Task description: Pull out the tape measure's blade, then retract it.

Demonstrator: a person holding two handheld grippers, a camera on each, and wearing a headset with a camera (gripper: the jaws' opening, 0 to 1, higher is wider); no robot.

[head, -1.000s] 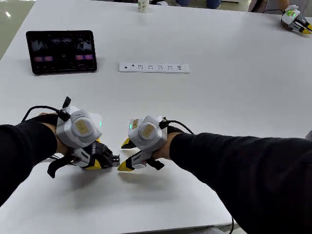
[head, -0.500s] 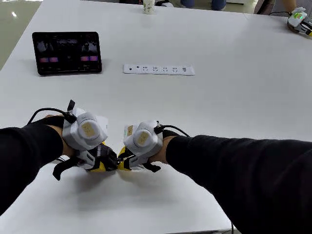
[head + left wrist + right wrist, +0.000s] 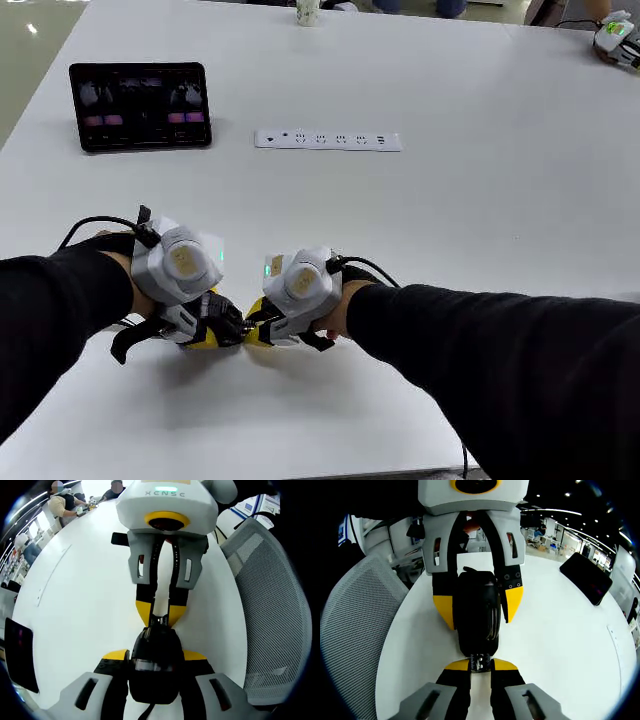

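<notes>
Pinching blade tip [image 3: 481,661], right tongs [image 3: 481,666] face left tongs' [image 3: 479,607] tape measure [image 3: 477,630].

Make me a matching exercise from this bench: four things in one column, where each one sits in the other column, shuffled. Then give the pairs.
Things
1. tape measure
2. tablet
3. power strip
4. cup

Places
A. at the far edge of the table
B. far left, dark screen facing the person
C. clamped in the left gripper
D. lying flat, just right of the tablet

Pairs: 1-C, 2-B, 3-D, 4-A
</notes>
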